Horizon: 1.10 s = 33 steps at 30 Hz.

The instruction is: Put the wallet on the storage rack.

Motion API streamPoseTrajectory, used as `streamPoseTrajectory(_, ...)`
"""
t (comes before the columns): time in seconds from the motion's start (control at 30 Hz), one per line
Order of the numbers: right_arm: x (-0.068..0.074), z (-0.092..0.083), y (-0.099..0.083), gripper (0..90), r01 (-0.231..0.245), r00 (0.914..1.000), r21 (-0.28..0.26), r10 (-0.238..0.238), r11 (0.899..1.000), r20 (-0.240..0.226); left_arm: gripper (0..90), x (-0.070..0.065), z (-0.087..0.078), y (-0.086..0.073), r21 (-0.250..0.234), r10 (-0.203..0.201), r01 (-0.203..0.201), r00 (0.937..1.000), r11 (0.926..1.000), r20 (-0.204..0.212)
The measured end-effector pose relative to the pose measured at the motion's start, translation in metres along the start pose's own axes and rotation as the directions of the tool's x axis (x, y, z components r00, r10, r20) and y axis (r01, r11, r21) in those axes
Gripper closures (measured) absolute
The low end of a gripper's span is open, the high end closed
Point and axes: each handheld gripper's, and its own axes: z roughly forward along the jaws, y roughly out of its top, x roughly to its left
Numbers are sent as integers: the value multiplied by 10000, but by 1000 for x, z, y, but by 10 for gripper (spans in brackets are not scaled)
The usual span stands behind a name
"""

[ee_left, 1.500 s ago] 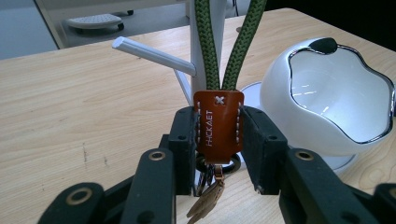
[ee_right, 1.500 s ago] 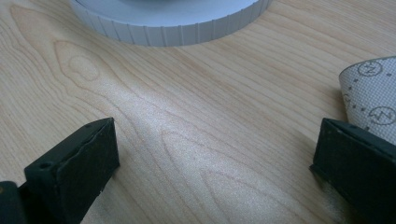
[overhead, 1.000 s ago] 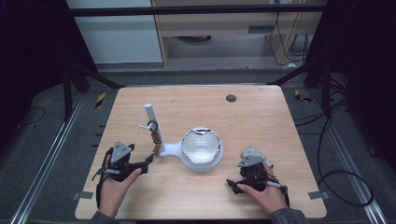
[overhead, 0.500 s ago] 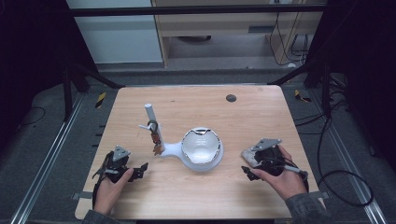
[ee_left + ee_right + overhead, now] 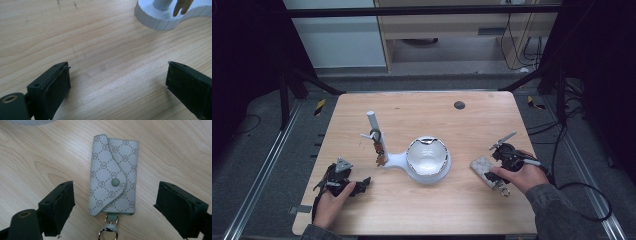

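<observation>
A grey patterned key pouch (image 5: 113, 175) with a snap flap and a metal clip lies flat on the wooden table (image 5: 462, 125), to the right of the bowl (image 5: 481, 167). My right gripper (image 5: 116, 192) hovers over it with a jaw on each side. Those jaws have just been closing, and the pads are still clear of the pouch. In the high view the right gripper (image 5: 494, 164) sits at the table's right. My left gripper (image 5: 117, 72) has just been opening and stands open over bare wood, low at the front left (image 5: 362, 183).
A white stand (image 5: 398, 159) in the middle of the table carries a round bowl (image 5: 427, 156) and an upright post (image 5: 372, 121) with keys (image 5: 379, 152) hanging from its hook. The stand's base (image 5: 160, 21) lies just ahead of my left gripper. A small dark hole (image 5: 459, 105) marks the far side.
My right hand has risen and moved away from the front edge, and its jaws have narrowed around the pouch. My left hand has sunk a little toward the table.
</observation>
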Motion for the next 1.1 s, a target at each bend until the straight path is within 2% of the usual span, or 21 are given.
streamPoseTrajectory(0.07, -1, 2, 3, 162, -28, 10000, 237, 29, 9997, -39, 47, 0, 0, 0, -8, 19, -19, 10000, 10000, -50)
streamPoseTrajectory(0.17, -3, 8, 5, 167, -1, 10000, 565, 5, 9984, -80, 37, -2, 1, -1, 31, 261, -261, 9996, 9997, -145)
streamPoseTrajectory(0.23, -5, 12, 6, 164, -35, 10000, 749, 41, 9972, -86, 20, -3, 2, -1, -26, 239, -239, 9996, 9997, -137)
streamPoseTrajectory(0.3, -6, 17, 6, 146, -297, 9991, 955, 323, 9950, -263, 18, -2, 2, -1, -36, 244, -244, 9996, 9997, -117)
streamPoseTrajectory(0.4, -5, 23, 3, 145, -354, 9988, 1243, 393, 9916, -294, 15, -3, 2, -1, -36, 248, -248, 9996, 9997, -137)
streamPoseTrajectory(0.47, -4, 28, 1, 150, -445, 9980, 1302, 500, 9905, -398, 13, -3, 3, -1, -29, 265, -265, 9995, 9996, -142)
streamPoseTrajectory(0.67, -3, 36, -3, 188, -715, 9965, 1441, 769, 9870, -326, 10, -3, 3, -1, -21, 275, -276, 9995, 9996, -129)
streamPoseTrajectory(0.7, -4, 37, -4, 188, -633, 9971, 1439, 686, 9876, -315, 8, -3, 3, -1, -20, 273, -273, 9995, 9996, -126)
streamPoseTrajectory(0.8, -5, 39, -7, 191, -814, 9958, 1453, 866, 9860, -296, 7, -3, 3, -1, -19, 284, -285, 9995, 9996, -113)
streamPoseTrajectory(1.1, -5, 47, -13, 214, -965, 9937, 1668, 1046, 9813, -404, 7, -3, 4, 0, -34, 305, -305, 9995, 9995, -67)
